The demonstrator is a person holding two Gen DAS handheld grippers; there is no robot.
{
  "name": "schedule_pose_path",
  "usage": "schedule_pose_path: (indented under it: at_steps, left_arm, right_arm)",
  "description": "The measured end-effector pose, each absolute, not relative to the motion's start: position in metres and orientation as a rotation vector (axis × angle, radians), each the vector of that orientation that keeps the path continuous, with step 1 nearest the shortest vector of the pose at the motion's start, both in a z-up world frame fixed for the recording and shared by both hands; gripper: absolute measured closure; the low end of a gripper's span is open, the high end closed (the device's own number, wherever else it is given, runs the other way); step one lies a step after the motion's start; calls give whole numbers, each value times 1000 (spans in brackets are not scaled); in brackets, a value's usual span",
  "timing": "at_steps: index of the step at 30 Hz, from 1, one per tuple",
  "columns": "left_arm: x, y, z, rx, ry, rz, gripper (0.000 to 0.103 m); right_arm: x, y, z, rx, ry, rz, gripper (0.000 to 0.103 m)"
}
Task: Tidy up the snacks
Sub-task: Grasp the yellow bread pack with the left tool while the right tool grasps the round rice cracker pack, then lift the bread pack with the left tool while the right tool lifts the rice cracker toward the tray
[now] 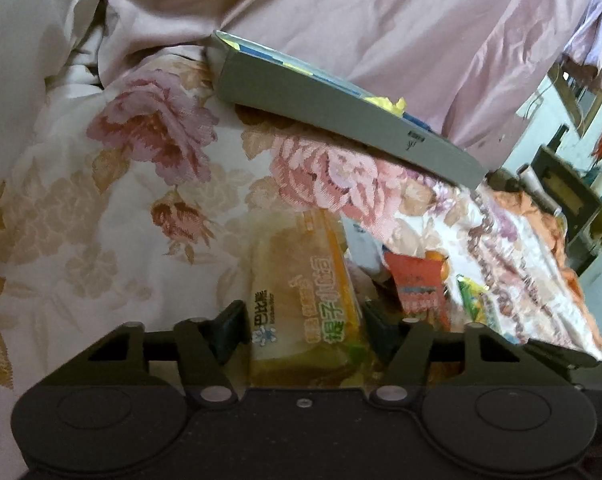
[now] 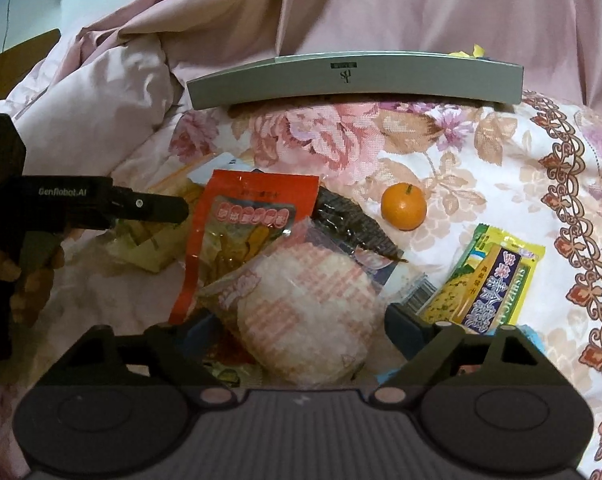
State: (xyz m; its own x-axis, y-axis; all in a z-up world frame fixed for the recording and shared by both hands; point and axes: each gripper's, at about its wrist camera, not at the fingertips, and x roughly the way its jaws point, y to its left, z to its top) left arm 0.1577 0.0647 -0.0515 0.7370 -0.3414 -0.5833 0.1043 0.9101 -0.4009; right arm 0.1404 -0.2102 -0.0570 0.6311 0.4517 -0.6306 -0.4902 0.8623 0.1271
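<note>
My left gripper (image 1: pixel 305 330) is closed around a yellow-orange bread packet (image 1: pixel 301 292) and holds it over the floral bedspread (image 1: pixel 101 208). My right gripper (image 2: pixel 301 328) is shut on a round pink-and-white rice cracker packet (image 2: pixel 305 316). A red snack packet (image 2: pixel 245 224) lies behind it, with a dark packet (image 2: pixel 353 220) under the pile. A mandarin (image 2: pixel 404 206) and a yellow-green packet (image 2: pixel 489 284) lie to the right. A grey shallow box (image 2: pixel 357 80) sits further back, also in the left wrist view (image 1: pixel 341 116). The left gripper shows in the right wrist view (image 2: pixel 157 210).
Pink bedding (image 2: pixel 381 4) is bunched behind the box. The bed's edge (image 1: pixel 541 264) drops off to the right in the left wrist view, with furniture (image 1: pixel 569 196) beyond. Red and green packets (image 1: pixel 425 292) lie beside the left gripper.
</note>
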Motion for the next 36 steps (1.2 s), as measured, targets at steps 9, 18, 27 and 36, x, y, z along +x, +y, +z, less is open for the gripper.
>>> schedule_pose_path:
  at_steps: [9, 18, 27, 36]
  left_arm:
    - [151, 60, -48, -339, 707, -204, 45]
    - [137, 56, -40, -324, 739, -164, 47]
    - [139, 58, -43, -314, 727, -180, 44]
    - [155, 56, -50, -305, 763, -199, 46]
  right_arm:
    - [139, -202, -55, -28, 690, 541, 28]
    - [129, -187, -51, -76, 646, 517, 29]
    - [119, -168, -46, -145, 593, 525, 29]
    - [122, -163, -46, -168, 579, 519, 29]
